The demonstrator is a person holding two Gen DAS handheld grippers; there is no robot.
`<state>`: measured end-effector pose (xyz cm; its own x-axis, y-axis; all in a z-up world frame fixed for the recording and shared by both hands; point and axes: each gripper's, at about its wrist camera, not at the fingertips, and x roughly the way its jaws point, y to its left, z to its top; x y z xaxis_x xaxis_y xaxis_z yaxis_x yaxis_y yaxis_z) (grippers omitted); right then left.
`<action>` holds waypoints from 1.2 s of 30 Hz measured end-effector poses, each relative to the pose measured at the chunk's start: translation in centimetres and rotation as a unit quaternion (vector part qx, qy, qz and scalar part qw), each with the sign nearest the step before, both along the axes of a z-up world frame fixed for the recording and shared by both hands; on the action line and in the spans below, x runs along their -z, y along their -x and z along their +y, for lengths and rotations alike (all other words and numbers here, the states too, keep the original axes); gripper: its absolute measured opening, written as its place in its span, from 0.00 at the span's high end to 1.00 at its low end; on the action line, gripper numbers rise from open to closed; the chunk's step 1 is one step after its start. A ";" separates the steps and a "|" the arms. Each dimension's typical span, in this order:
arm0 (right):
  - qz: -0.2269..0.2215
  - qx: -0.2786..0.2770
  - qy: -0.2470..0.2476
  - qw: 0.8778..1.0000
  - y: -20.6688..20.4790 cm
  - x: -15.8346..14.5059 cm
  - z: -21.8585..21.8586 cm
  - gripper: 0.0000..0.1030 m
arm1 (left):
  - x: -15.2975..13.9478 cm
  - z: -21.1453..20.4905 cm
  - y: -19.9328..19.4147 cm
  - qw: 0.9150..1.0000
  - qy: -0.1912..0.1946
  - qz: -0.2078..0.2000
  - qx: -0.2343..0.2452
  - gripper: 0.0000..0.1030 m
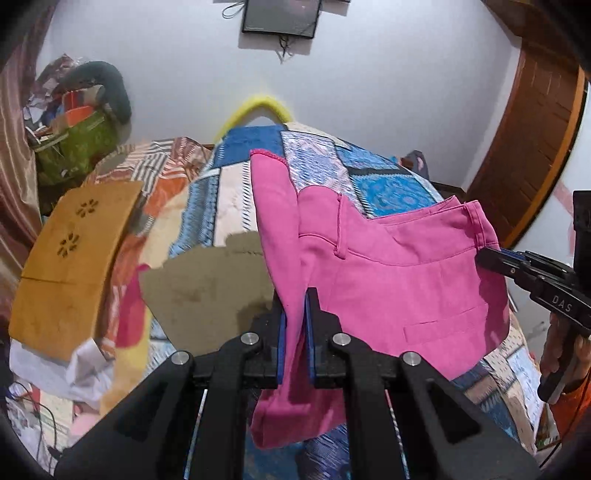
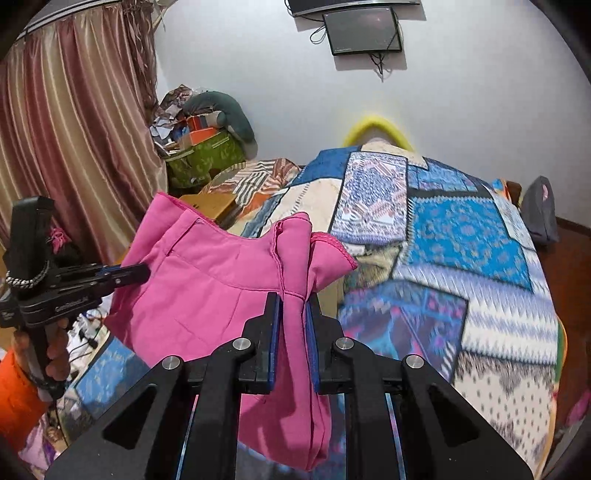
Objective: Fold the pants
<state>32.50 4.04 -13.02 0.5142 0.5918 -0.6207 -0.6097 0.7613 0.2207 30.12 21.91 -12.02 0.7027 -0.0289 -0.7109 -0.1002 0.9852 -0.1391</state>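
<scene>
Both jaws pinch the pink pants (image 1: 388, 273): left gripper (image 1: 294, 317) at 6 o'clock, right gripper (image 2: 293, 314) likewise, lifted above the quilt (image 2: 461, 236) (bunched grips). Uneven tension risks slippage.

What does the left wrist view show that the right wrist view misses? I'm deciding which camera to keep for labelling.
Only the left wrist view shows the wooden door, the flat brown cardboard sheet on the bed and the whole tan board with cut-out holes. Only the right wrist view shows the striped curtain and the grey bag beyond the bed. Both show the pink pants clamped by the left gripper and right gripper, the patchwork bedspread and the wall screen.
</scene>
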 end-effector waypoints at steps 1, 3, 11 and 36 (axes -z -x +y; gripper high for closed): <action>0.000 -0.002 -0.001 1.000 -0.4 0.1 0.4 0.88 | 0.1 0.4 -0.5 1.000 0.000 0.001 -0.003 0.92; 0.001 -0.006 -0.004 1.000 -2.0 0.6 1.8 0.89 | 0.7 1.7 -2.0 1.000 -0.001 0.008 -0.011 0.92; 0.013 -0.021 0.019 1.000 -6.2 4.7 6.4 0.89 | 5.7 6.3 -7.2 0.999 0.008 0.039 -0.036 0.92; 0.039 -0.004 0.098 0.994 -8.0 7.1 7.2 0.65 | 11.1 10.6 -5.3 0.988 -0.054 0.105 -0.102 0.62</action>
<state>40.48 11.24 -20.15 0.4565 0.4599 -0.7616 -0.6024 0.7897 0.1158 35.38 32.54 -23.07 0.5228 0.1814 -0.8329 -0.3129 0.9497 0.0105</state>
